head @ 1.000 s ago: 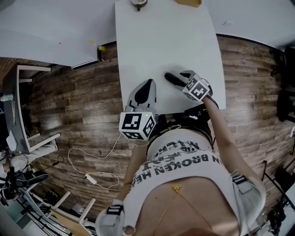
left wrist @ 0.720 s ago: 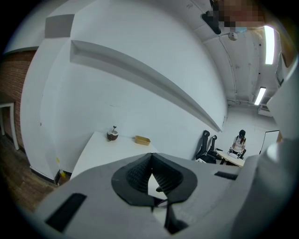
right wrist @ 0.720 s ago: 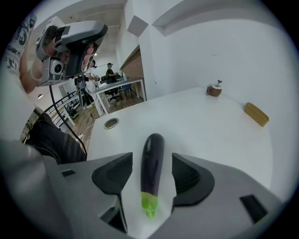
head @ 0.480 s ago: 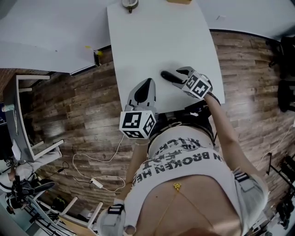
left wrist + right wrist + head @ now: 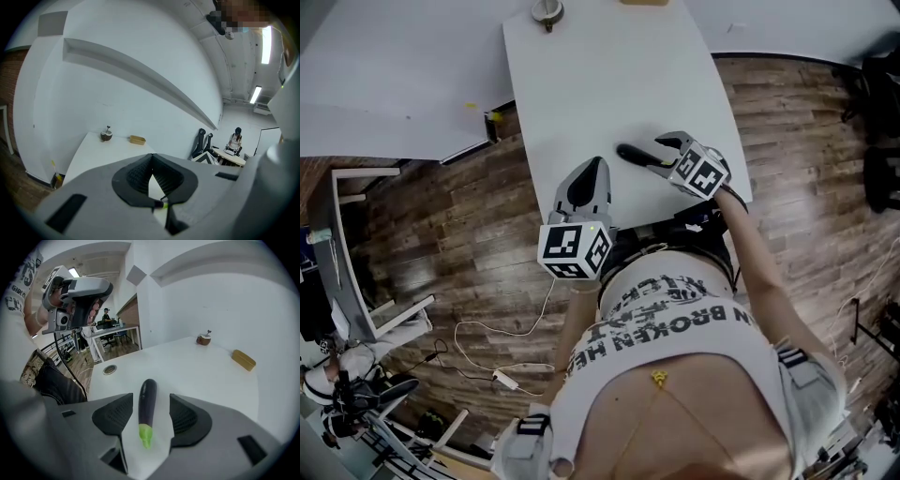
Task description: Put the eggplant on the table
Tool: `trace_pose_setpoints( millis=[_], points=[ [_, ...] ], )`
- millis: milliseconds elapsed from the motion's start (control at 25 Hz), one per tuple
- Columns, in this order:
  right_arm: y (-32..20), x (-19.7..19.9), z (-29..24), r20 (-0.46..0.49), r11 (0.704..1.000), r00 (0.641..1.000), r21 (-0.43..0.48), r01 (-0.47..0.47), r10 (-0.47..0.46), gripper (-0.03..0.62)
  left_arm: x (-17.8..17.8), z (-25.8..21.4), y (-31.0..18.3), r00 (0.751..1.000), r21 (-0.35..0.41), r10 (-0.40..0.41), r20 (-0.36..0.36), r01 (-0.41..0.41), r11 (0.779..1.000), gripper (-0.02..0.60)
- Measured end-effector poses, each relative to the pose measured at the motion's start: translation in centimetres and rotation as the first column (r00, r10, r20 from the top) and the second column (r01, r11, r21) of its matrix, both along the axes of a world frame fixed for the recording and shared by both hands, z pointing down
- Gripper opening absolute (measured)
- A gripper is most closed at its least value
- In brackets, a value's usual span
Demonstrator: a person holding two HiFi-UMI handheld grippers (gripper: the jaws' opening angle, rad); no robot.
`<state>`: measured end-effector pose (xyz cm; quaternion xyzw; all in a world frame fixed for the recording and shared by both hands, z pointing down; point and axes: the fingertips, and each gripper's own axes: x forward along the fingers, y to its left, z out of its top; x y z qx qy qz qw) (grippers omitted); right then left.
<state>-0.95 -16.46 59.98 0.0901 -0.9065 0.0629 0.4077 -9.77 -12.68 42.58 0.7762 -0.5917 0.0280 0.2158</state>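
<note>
Right gripper view showed my right claw (image 5: 149, 415) with its jaws apart and the eggplant (image 5: 146, 408) lying between them on the white counter (image 5: 206, 373). Its green stem pointed to 6 o'clock and its dark tip to 12. Neither pad seemed to touch it, and bare counter showed on both sides. My left claw (image 5: 151, 176) was closed on nothing, its tips meeting, and hung just off the near edge at about 9 o'clock of the right one.

I judged the placing itself done and the letting-go stage in hand. The next move called for drawing the right claw back toward 6 o'clock, straight along the eggplant's length. Keeping the jaws wide would matter, because the round body could roll if a pad brushed it.

Beyond the eggplant, a round cable grommet (image 5: 109, 370) sat in the counter at 10 o'clock. At the far end, a small brown round thing with a stem (image 5: 204, 339) stood at 1 o'clock. A flat tan block (image 5: 243, 359) lay well apart from it at 2 o'clock. The rest of the top was bare.

Plain white wall rose behind the counter. The head view showed a wood-plank floor (image 5: 441, 234) with a loose white cable (image 5: 487, 336) on it. At 10 o'clock in the distance, people sat at another desk (image 5: 115, 331).
</note>
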Motion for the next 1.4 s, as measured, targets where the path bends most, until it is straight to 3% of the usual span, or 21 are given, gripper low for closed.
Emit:
trace_pose_setpoints(
  millis=[680,720,840,920,1160,1400],
  points=[
    [-0.4,1.9,-1.4,-0.007,0.998,1.000,0.066,0.012,-0.012,0.207,1.4,0.3,-1.0,0.998,-0.007,0.047,0.029,-0.046,0.999,0.006],
    [-0.4,2.0,-1.6,-0.008,0.997,1.000,0.072,0.012,-0.012,0.197,1.4,0.2,-1.0,0.998,-0.005,0.046,0.030,-0.046,0.999,0.006],
    [-0.8,2.2,-2.3,-0.004,0.993,1.000,0.114,0.008,-0.007,0.068,1.4,0.1,-0.9,0.999,-0.005,0.041,0.030,-0.041,0.999,0.006],
    [-1.2,2.3,-2.9,0.009,0.990,1.000,0.141,-0.002,0.001,0.028,1.4,0.2,-0.9,0.999,-0.006,0.037,0.030,-0.037,0.999,0.006],
    [-0.9,2.7,-4.9,0.025,0.987,1.000,0.160,0.013,-0.017,0.008,1.6,0.5,-0.6,0.999,-0.017,0.031,0.029,-0.030,0.999,0.006],
    [0.2,2.5,-7.5,0.111,0.981,0.994,0.195,-0.011,-0.011,0.008,1.8,0.2,-0.4,0.999,0.009,0.033,0.021,-0.033,0.999,0.006]
  ],
)
